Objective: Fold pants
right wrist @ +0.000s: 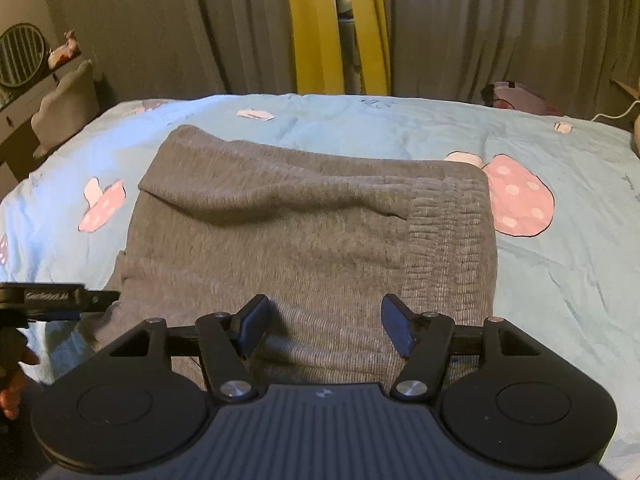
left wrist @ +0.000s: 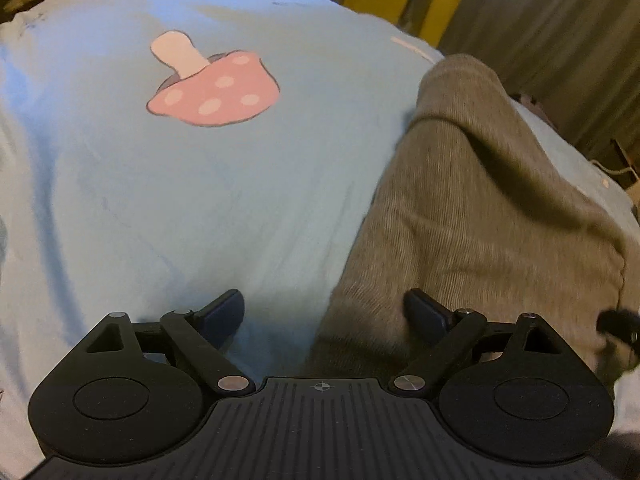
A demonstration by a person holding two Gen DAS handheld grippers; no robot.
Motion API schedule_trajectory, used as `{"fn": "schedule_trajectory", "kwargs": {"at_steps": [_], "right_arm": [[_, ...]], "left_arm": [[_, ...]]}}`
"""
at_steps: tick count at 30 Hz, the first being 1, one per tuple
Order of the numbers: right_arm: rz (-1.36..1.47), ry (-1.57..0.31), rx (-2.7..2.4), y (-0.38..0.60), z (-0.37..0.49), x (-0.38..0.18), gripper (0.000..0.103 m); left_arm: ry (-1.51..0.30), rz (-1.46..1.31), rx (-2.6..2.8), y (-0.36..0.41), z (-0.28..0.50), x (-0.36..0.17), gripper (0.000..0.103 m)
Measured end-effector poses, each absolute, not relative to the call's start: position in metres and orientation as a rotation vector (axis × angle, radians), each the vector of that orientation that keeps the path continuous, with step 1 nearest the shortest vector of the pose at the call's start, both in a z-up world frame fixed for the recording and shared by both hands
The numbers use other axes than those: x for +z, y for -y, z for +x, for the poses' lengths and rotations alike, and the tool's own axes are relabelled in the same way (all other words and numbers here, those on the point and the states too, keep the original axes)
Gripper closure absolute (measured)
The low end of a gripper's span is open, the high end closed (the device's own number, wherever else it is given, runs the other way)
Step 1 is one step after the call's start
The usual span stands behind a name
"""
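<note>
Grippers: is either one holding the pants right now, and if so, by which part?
Neither. The left gripper and right gripper both stand open above the grey pants, pads not pinching any fabric.

Grey-brown pants [right wrist: 304, 236]: ribbed knit cloth, matt, soft-looking, with a puckered elastic band [right wrist: 448, 240] along the right edge. Pale blue bedspread [right wrist: 568, 272]: smooth woven cloth, faintly creased, matt, printed with pink mushrooms [left wrist: 212, 84]. Left gripper [left wrist: 324, 312] and right gripper [right wrist: 324, 324]: matt black plastic links, bright metal pivot pins, dark blue pads with a slight sheen, ridged plastic housing. Curtains [right wrist: 500, 24]: heavy grey cloth, matt, pleated.
</note>
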State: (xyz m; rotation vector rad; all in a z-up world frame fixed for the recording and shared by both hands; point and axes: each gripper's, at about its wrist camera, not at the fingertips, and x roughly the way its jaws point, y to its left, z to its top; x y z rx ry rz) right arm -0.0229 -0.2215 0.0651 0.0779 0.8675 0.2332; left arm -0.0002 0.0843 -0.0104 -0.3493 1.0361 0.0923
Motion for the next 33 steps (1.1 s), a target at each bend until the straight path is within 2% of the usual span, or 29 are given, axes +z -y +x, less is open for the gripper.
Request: {"fn": "schedule_trajectory", "kwargs": {"at_steps": [10,16,18,22,27,33], "right_arm": [[0.044,-0.870,0.274,0.218,-0.009,0.091,0.040],[-0.044,-0.782,0.394,0.192,0.014,0.118,0.041],[-0.128,-0.749,0.460,0.174,0.026,0.123,0.044],[-0.266,-0.658,0.589,0.142,0.051,0.130,0.072],[-0.322,-0.687,0.641,0.104,0.089,0.126,0.074],[-0.417,-0.772,0.679,0.068,0.114,0.101,0.074]], "left_arm": [[-1.066,-0.192,0.121,-0.080,-0.026,0.000,0.005],[-1.020,-0.195,0.239,-0.089,-0.048,0.011,0.005],[-0.990,-0.194,0.276,-0.096,-0.059,0.017,0.005],[-0.925,-0.234,0.372,-0.110,-0.080,0.025,0.005],[-0.952,-0.404,0.489,-0.136,-0.073,0.009,0.005],[-0.949,-0.411,0.539,-0.140,-0.072,0.005,0.005]]}}
